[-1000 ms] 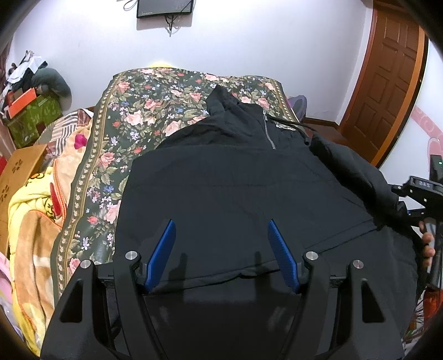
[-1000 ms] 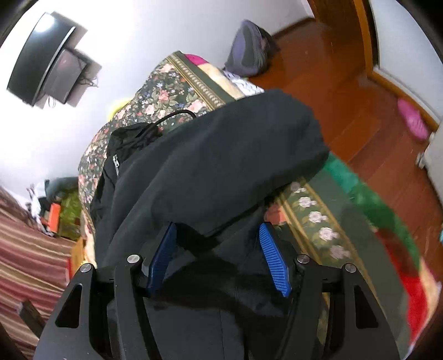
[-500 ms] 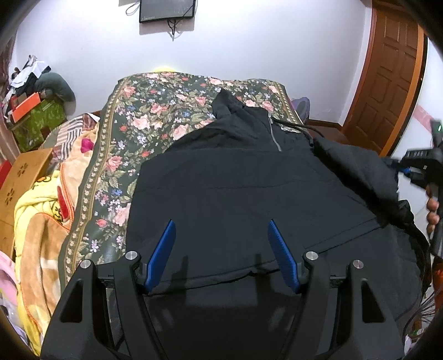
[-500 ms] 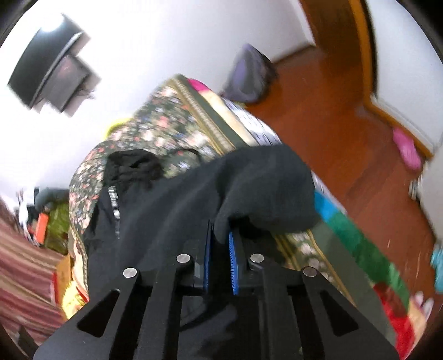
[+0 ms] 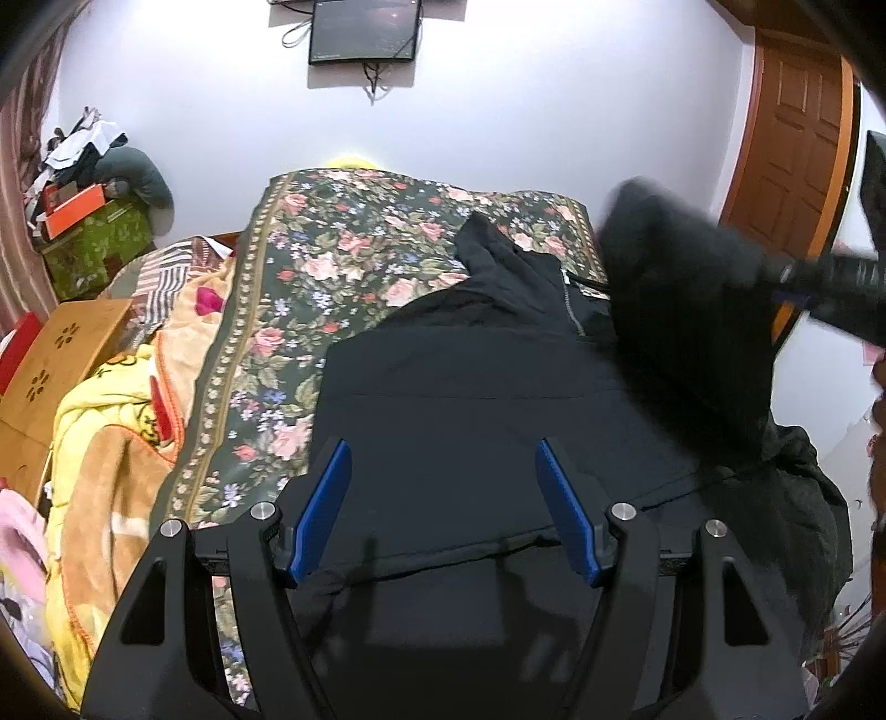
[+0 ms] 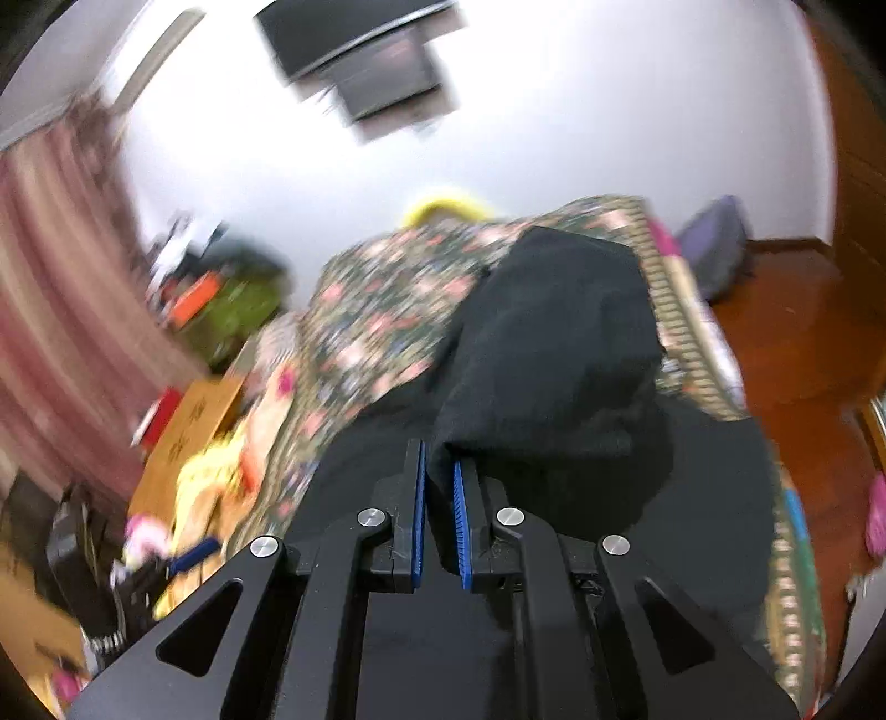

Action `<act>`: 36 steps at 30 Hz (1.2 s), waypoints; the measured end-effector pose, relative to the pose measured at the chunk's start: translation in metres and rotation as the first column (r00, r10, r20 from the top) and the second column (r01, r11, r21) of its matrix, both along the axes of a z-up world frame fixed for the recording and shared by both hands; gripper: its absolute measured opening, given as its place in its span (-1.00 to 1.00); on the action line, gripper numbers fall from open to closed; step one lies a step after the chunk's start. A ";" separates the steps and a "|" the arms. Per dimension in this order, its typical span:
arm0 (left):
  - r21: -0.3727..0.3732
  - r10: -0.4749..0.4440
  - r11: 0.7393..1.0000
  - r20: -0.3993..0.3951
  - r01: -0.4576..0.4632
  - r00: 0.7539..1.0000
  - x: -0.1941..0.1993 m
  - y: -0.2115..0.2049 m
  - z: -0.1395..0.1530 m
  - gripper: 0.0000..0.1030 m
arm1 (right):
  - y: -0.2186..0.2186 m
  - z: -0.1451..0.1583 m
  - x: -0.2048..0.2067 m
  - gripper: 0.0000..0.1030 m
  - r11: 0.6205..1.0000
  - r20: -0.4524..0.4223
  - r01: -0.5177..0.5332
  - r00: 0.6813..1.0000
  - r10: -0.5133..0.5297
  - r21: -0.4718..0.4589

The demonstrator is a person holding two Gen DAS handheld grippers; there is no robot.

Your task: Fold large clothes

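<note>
The black hooded jacket point(image 5: 470, 399) lies spread on the floral bedspread point(image 5: 332, 277), hood end toward the white wall, hem end nearest the left wrist camera. Its zipper point(image 5: 573, 310) runs down from the collar, on the door side of the jacket's middle.

Left gripper point(image 5: 443, 504): jaws wide apart, blue pads on either side of the jacket's lower panel, nothing between them. It sits above the hem edge of the jacket.

Right gripper point(image 6: 437, 498): jaws nearly together, clamped on a fold of the jacket's sleeve point(image 6: 559, 354). The sleeve is lifted off the bedspread and bulges forward over the jacket body. In the left wrist view the raised sleeve point(image 5: 681, 288) appears blurred at the jacket's door-side shoulder, with the right gripper's body just beyond it.

Surroundings, relative to the jacket:
- Yellow and orange blanket point(image 5: 111, 443) lies beside the bedspread, on the side away from the door.
- Wall-mounted screen point(image 5: 362, 27) is above the hood end.
- Brown wooden door point(image 5: 792, 149) stands past the sleeve side.
- Green box point(image 5: 94, 243) sits in the far corner, beyond the blanket.
</note>
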State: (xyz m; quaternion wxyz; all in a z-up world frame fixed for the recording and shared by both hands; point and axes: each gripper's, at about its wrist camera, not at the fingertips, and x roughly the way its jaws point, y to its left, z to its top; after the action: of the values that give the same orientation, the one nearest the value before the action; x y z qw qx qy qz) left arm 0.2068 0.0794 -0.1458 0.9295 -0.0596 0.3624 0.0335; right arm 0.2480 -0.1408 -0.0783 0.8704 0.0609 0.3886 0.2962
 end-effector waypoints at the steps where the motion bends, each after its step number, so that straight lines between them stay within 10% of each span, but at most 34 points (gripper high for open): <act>1: 0.001 0.005 1.000 0.001 -0.005 1.000 -0.003 0.003 0.001 0.32 | 0.013 -0.009 -0.002 -0.84 0.999 -0.014 -0.034 0.999 0.034 -0.030; 9: 0.006 0.041 0.999 -0.027 -0.041 0.999 -0.026 0.024 -0.005 0.32 | 0.072 -0.093 -0.018 -0.76 0.953 -0.198 -0.209 0.966 0.166 -0.221; 16: 0.009 0.032 0.999 -0.066 -0.031 0.997 -0.025 0.021 -0.014 0.32 | 0.070 -0.088 -0.021 -0.73 0.945 -0.242 -0.224 0.956 0.165 -0.240; 36: 0.129 -0.198 0.966 -0.191 0.224 0.961 0.056 -0.087 -0.042 0.32 | -0.070 -0.028 -0.013 -0.14 0.953 0.030 0.173 0.985 -0.171 -0.247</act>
State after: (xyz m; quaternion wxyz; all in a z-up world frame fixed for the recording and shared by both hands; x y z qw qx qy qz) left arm 0.2626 -0.0071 -0.1874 0.8938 0.0522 0.4442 -0.0338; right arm 0.2351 -0.2112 -0.1063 0.8952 -0.0164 0.4122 0.1683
